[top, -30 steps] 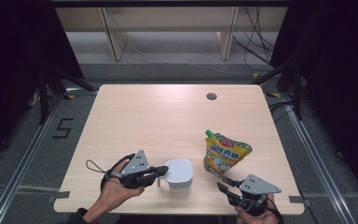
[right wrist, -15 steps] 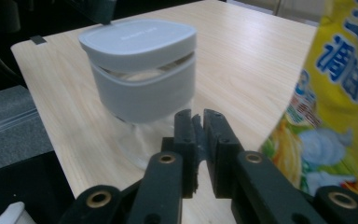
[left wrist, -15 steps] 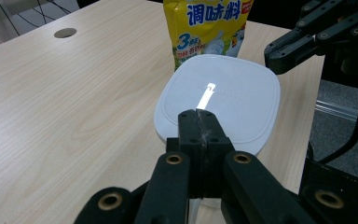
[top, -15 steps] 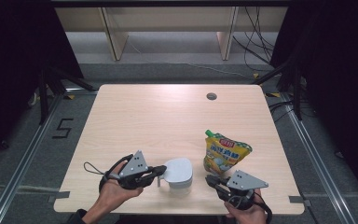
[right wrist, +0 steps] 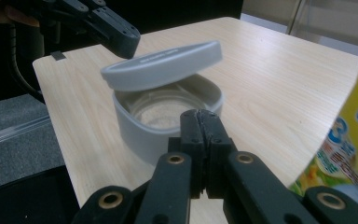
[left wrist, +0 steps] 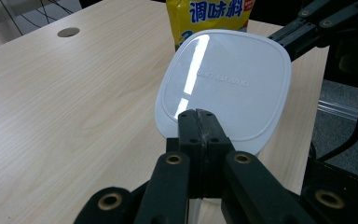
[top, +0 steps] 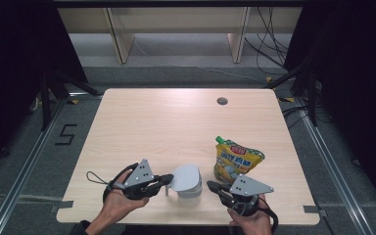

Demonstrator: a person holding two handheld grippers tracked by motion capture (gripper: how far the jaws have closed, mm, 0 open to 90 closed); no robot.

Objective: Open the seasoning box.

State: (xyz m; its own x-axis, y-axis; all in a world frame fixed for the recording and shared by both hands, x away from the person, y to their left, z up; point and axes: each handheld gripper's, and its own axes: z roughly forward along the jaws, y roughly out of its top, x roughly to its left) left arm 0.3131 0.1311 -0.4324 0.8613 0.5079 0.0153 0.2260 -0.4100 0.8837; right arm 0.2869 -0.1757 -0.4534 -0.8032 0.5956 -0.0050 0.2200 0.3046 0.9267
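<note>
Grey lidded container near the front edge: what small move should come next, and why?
Probably lift the grey rounded-square lid fully clear. The left hand-held gripper is shut on its edge and it is tilted up, one side still low over the grey plastic container. The right hand-held gripper, jaws together, sits close to the container's wall and could steady it, with the yellow seasoning pouch beside.

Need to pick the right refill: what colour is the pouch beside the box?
Yellow with a green cap, clearest in the high view: pouch, box.

Container [top: 190, 188] at lower centre of high view, near table [top: 176, 122] front edge; lid [top: 185, 176] tilted over it. Pouch [top: 236, 160] just right, slightly higher. Table hole [top: 222, 101] upper right.
</note>
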